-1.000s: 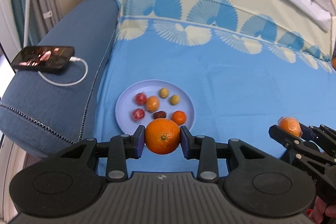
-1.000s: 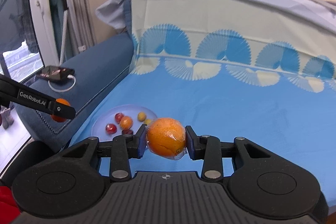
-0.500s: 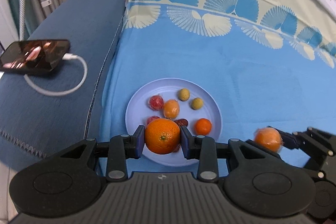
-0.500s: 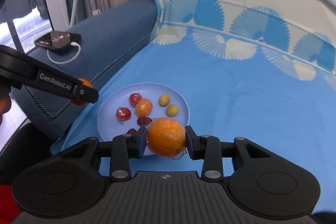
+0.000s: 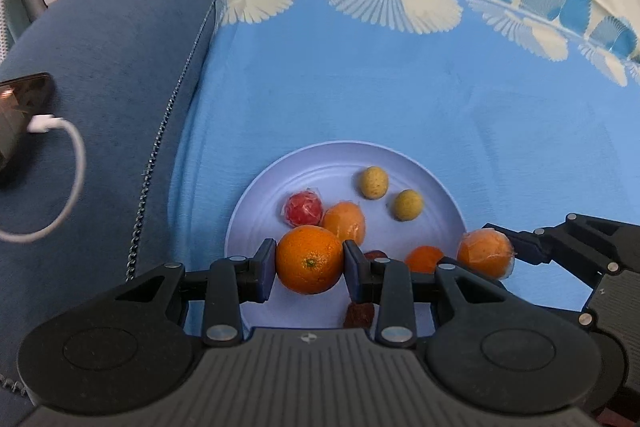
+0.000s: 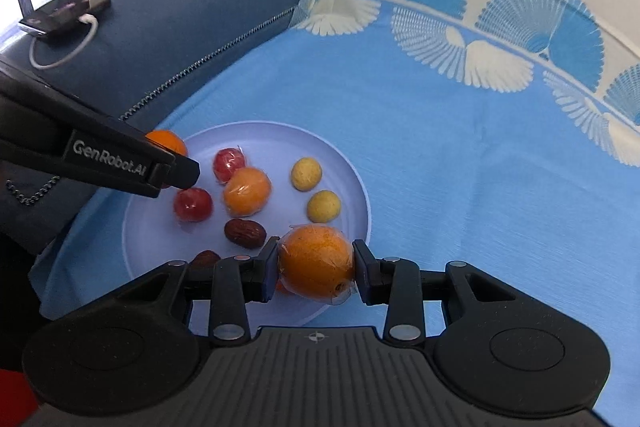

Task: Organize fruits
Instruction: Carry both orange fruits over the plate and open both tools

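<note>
The left tongs (image 5: 309, 265) are clamped on a bare orange (image 5: 309, 259) above the near-left part of the lilac plate (image 5: 344, 151); the right tongs (image 6: 315, 265) grip a plastic-wrapped orange (image 6: 316, 261) over the plate's near-right rim. Letting go from this height could send either orange rolling into the small fruits or off onto the blue bedsheet (image 5: 400, 99). The slippery wrap could also slide between the pads. Both tongs are close together and might knock each other. Compared with a second ago, both have moved forward from short of the plate to over it.
</note>
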Action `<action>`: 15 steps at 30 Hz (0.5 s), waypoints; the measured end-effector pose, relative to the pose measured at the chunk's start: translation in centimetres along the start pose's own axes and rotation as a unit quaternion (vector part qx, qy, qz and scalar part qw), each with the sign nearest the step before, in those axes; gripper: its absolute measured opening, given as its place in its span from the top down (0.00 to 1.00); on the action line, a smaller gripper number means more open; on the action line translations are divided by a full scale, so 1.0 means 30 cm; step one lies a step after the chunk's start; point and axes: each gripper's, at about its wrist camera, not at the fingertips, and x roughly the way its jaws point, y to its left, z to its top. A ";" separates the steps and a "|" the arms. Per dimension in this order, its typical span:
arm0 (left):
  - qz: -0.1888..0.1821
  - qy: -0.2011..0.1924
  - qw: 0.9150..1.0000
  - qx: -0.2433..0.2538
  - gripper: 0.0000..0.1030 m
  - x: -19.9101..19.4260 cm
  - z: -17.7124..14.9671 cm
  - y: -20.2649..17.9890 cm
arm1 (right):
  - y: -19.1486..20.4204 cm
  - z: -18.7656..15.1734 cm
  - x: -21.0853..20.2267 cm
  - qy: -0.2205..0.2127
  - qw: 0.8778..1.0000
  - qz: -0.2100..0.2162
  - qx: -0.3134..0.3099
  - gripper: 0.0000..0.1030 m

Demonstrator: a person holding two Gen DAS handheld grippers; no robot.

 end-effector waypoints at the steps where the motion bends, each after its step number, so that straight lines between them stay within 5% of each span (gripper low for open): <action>1: 0.002 0.001 1.000 0.001 0.62 0.016 0.007 0.000 | -0.004 0.006 0.014 0.001 1.000 0.002 0.000 0.62; 8: 0.018 0.005 1.000 0.021 0.62 0.104 0.041 -0.008 | -0.008 0.038 0.104 0.000 0.999 0.000 -0.040 0.62; 10: 0.014 0.000 1.000 0.027 0.47 0.109 0.047 -0.012 | -0.002 0.050 0.122 0.001 0.998 -0.001 -0.057 0.61; 11: 0.016 -0.002 0.999 0.031 0.17 0.105 0.047 -0.015 | -0.001 0.054 0.131 0.006 0.998 0.002 -0.064 0.48; 12: 0.027 -0.009 0.999 0.033 0.00 0.095 0.049 -0.020 | -0.002 0.058 0.133 0.011 0.998 0.001 -0.067 0.25; 15: 0.044 -0.034 0.997 0.044 0.00 0.048 0.040 -0.027 | -0.009 0.056 0.092 0.002 0.998 -0.013 -0.067 0.11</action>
